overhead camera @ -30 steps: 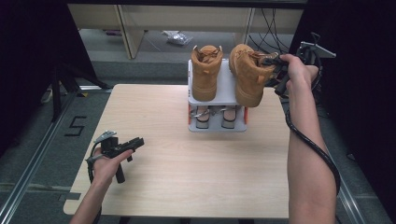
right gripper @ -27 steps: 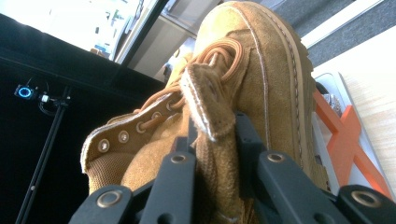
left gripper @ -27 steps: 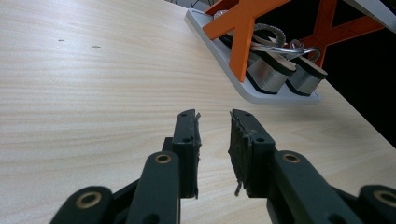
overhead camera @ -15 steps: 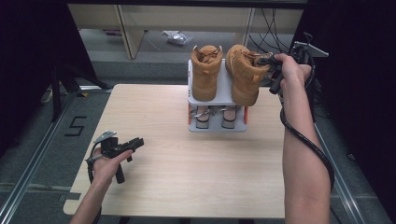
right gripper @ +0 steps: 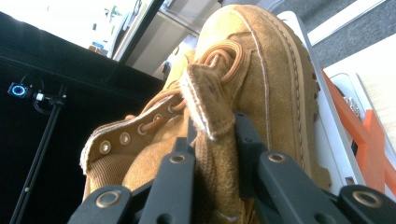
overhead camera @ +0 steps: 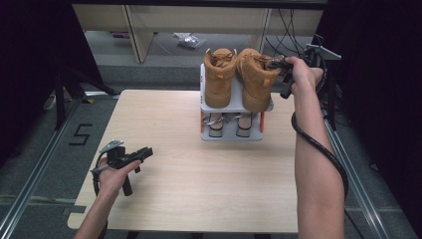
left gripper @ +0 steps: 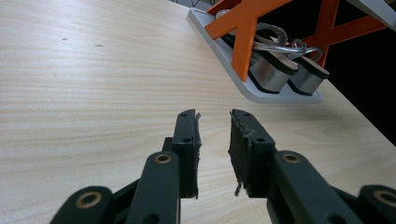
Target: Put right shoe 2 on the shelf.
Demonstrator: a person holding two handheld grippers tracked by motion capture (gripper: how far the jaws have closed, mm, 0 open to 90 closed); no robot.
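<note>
Two tan suede boots stand on the top shelf of a small white rack point(overhead camera: 232, 136) with orange legs. The left boot point(overhead camera: 219, 82) stands free. My right gripper point(overhead camera: 276, 63) comes in from the right and is shut on the tongue of the right boot point(overhead camera: 253, 82). In the right gripper view the jaws pinch that tongue point(right gripper: 212, 140) of the boot point(right gripper: 275, 74) between them, by the laces. My left gripper point(overhead camera: 148, 152) hovers low over the wooden table point(overhead camera: 209, 179) near its front left, open, and its jaws point(left gripper: 214, 115) hold nothing.
A pair of silver sandals point(overhead camera: 228, 122) sits on the rack's lower shelf, also seen as sandals point(left gripper: 278, 72) behind an orange cross brace point(left gripper: 245, 32). Shelving and cables lie beyond the table's far edge. A dark curtain borders the right side.
My right hand has shifted a little left and down with the right boot, bringing it closer to the left boot. The left hand has stayed where it was.
</note>
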